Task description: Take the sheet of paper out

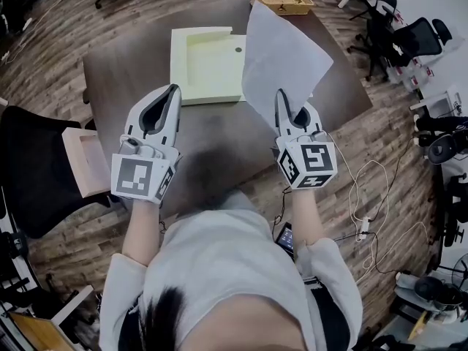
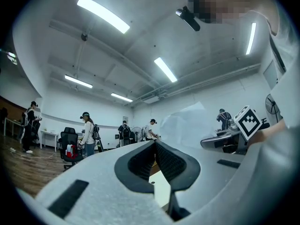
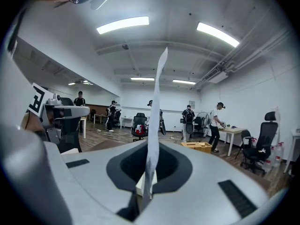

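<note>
Dark bench (image 1: 110, 64) in an open office, wooden floor all round. Sheet of paper (image 1: 281, 53) already out of the pale yellow box (image 1: 208, 68), standing upright above the bench, lower edge clenched in the right tool (image 1: 282, 97). Probably left: carrying it clear and setting it down. Right tool held up, roughly level. Left tool (image 1: 173, 90) clenched on nothing, level, near the box.

Desk layout
Flat box (image 1: 208, 68) mid-desk (image 1: 124, 64); sheet of paper (image 1: 281, 53) right of it, in right tool (image 1: 284, 99); basket (image 1: 283, 1) at far edge.
</note>
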`<action>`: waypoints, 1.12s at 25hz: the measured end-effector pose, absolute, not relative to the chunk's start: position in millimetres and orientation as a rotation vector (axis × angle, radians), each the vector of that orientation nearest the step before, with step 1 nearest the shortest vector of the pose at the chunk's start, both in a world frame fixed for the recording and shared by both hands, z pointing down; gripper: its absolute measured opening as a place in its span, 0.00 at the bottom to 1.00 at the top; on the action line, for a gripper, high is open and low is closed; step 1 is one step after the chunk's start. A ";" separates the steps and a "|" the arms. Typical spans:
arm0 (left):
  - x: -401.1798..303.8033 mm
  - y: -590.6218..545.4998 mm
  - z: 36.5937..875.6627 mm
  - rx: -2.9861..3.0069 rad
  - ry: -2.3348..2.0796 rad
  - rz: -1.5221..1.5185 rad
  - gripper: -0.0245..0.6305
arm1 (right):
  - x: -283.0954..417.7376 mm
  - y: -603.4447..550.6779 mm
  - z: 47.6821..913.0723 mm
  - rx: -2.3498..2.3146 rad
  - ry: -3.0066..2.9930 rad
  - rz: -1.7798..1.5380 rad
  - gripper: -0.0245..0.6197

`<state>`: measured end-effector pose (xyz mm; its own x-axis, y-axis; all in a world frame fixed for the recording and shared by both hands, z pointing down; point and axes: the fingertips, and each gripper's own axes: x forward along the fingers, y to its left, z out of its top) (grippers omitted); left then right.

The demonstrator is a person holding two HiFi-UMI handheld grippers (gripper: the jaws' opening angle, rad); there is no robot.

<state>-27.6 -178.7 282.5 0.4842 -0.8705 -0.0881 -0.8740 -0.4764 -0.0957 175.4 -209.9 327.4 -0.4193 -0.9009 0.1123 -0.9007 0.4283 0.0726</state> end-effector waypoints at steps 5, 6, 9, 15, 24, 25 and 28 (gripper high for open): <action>-29.6 -176.6 283.9 -2.606 1.521 0.045 0.05 | 171.0 -198.3 317.1 1.644 -2.534 -0.063 0.06; -29.8 -176.2 284.1 -2.608 1.519 0.044 0.05 | 170.3 -196.4 315.3 1.651 -2.535 -0.072 0.06; -29.7 -175.1 284.7 -2.610 1.517 0.038 0.05 | 169.5 -191.0 310.8 1.667 -2.537 -0.094 0.06; -37.2 -173.1 286.6 -2.610 1.524 0.034 0.05 | 162.5 -183.4 304.4 1.688 -2.545 -0.128 0.06; -46.1 -161.6 283.7 -2.601 1.532 0.043 0.05 | 154.7 -168.5 298.5 1.697 -2.558 -0.154 0.06; -47.5 -160.4 283.5 -2.599 1.532 0.044 0.05 | 153.5 -166.8 298.2 1.699 -2.559 -0.157 0.06; -51.5 -157.2 283.6 -2.599 1.538 0.048 0.05 | 150.3 -162.2 296.4 1.706 -2.561 -0.168 0.06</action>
